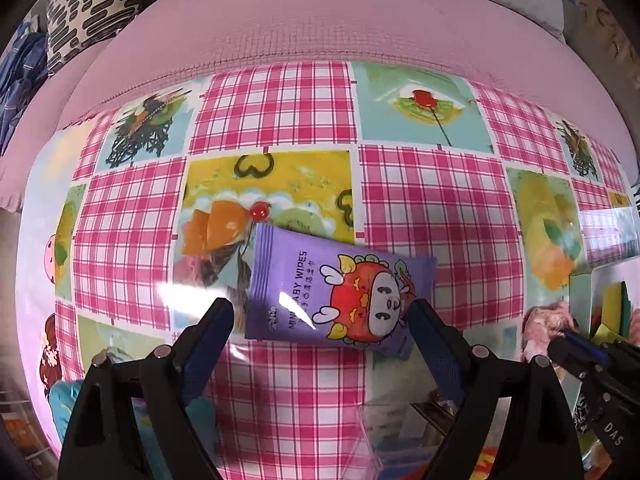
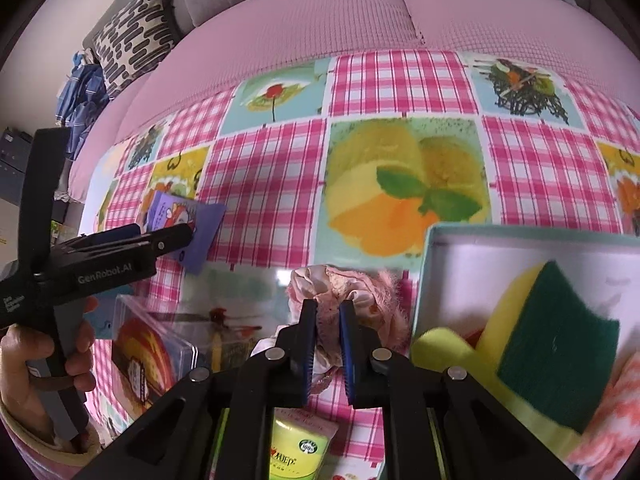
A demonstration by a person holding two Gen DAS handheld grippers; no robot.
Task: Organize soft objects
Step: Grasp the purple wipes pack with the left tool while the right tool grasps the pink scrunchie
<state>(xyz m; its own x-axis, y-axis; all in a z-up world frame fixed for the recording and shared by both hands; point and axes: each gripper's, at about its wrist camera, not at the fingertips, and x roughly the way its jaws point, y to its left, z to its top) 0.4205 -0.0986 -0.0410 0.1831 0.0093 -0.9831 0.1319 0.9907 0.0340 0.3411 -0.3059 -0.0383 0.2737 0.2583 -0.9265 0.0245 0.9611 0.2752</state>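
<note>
The right gripper (image 2: 329,312) is pinching a crumpled pink scrunchie (image 2: 348,284) beside the box (image 2: 430,264); the left gripper (image 1: 320,312) is standing wide open over a glossy purple wipes packet (image 1: 332,292).

**Bright, even light with glare on a glossy cloth**

Both views are well lit and colourful. The shiny tablecloth (image 1: 280,208) throws white glare streaks near the wipes pack (image 1: 332,292), which carries a small highlight itself. Shadows are soft and faint. Fisheye distortion bends the checks and rounds the sofa (image 2: 320,20), with dark vignetting in the corners. The sponge (image 2: 556,344) at the right wrist view's edge looks smeared, as do the nearest foreground items.
</note>
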